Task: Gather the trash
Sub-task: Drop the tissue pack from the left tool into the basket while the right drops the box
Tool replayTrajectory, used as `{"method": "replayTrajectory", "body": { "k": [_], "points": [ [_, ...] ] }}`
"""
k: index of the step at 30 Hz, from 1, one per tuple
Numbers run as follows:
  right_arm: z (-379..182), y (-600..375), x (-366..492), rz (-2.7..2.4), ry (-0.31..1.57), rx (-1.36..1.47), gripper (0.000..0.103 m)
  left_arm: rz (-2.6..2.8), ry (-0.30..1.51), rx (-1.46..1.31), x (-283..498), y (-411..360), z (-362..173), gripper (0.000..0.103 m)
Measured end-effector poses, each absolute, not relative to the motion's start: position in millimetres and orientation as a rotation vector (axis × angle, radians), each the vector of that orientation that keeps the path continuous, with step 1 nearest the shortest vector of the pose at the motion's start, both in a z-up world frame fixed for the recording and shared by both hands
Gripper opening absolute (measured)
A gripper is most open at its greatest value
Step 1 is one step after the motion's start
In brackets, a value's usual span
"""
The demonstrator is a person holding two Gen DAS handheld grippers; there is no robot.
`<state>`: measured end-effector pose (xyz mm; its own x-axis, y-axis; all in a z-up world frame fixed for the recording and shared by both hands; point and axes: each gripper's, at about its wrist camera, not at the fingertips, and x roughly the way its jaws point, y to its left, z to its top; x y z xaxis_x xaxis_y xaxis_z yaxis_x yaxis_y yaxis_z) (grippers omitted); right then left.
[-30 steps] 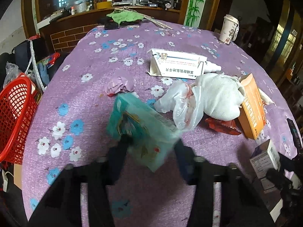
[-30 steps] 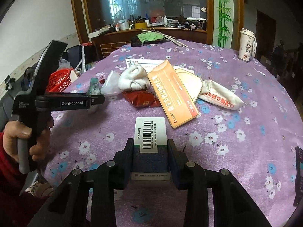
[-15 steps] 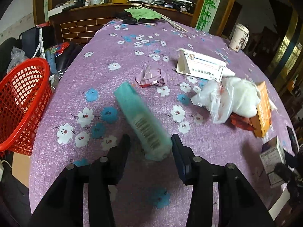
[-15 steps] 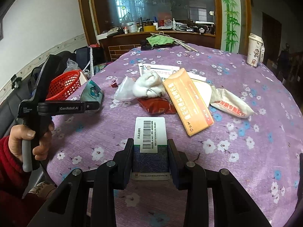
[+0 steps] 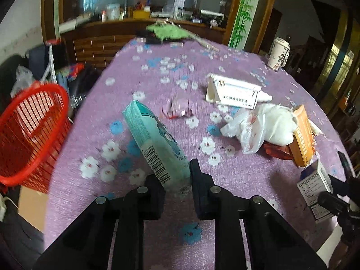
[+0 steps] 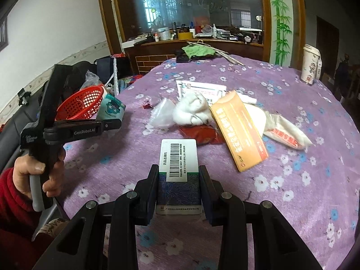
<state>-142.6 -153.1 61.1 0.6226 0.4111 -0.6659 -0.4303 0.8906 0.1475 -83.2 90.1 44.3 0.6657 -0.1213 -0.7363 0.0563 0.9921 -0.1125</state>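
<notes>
My left gripper [image 5: 176, 180] is shut on a teal tissue pack [image 5: 155, 144] and holds it above the purple flowered table [image 5: 157, 72], to the right of the red basket [image 5: 29, 132]. The right wrist view shows that pack [image 6: 111, 110] next to the basket [image 6: 81, 103]. My right gripper [image 6: 177, 186] is shut on a small white and dark medicine box [image 6: 178, 175], low over the table's near edge. That box also shows at the right of the left wrist view [image 5: 315, 186].
On the table lie an orange box [image 6: 239, 132], a white cloth wad [image 6: 192, 110], a clear plastic bag [image 6: 160, 112], a red wrapper [image 6: 198, 132], a white packet [image 6: 286, 135], a white carton [image 5: 234, 92] and a crumpled purple wrapper [image 5: 180, 108]. A paper cup [image 6: 311, 65] stands at the far right.
My left gripper has swung left with the tissue pack, bringing the red basket closer. The pack has turned edge-on with its barcode showing. My right gripper has stayed put with the box.
</notes>
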Motion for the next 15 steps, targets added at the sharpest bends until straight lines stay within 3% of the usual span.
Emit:
{"method": "replayTrajectory", "body": {
  "k": [15],
  "points": [
    [79.3,-108.0,-113.1,0.557,0.757,-0.031,0.037,-0.031,0.730,0.001,-102.4,109.0,72.4,0.019]
  ]
}}
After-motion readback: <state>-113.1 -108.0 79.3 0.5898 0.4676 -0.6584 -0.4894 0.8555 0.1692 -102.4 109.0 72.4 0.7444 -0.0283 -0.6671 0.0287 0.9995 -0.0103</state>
